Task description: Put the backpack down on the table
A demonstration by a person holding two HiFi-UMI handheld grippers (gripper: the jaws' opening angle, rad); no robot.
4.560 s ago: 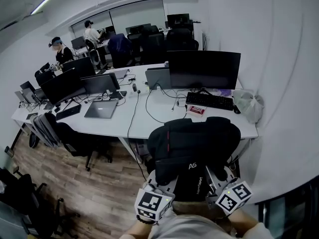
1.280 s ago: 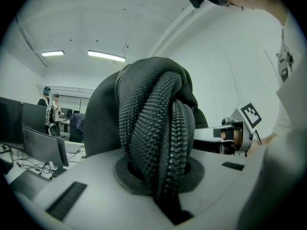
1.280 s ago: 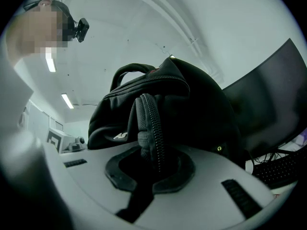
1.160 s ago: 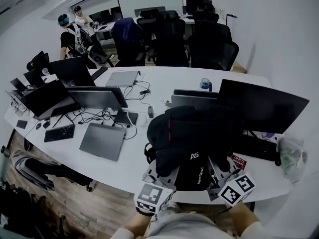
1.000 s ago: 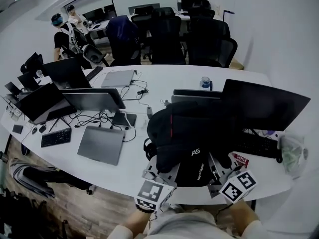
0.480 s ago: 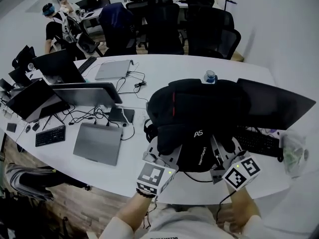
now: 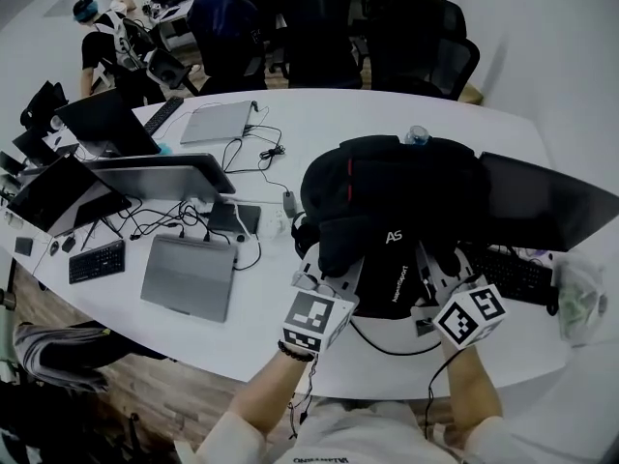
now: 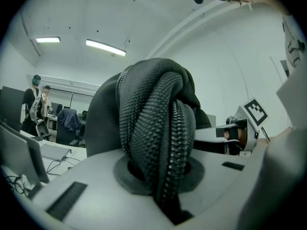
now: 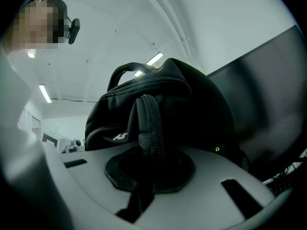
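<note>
Head view: backpack [image 7: 397, 201] is held over the white table [image 7: 319, 124], at 12 o'clock from both claws; I cannot tell if its base touches the top.
Left gripper [image 7: 327, 276]: clenched on a zippered fold of the bag's near edge, the seam pinched between the jaws.
Right gripper [image 7: 440, 271]: clamped the same way on a zip seam; the bag's bulk rises at 12 o'clock beyond it.
Neighbours: monitor [image 7: 542, 201] at 3 o'clock of the bag, keyboard [image 7: 513, 274] at 4, laptop [image 7: 189, 276] at 8.
Step, judged: lowering. Sink both claws together and level, aim for the bare patch between laptop and keyboard, stay clear of the monitor, and keep the pinch until the weight rests.
</note>
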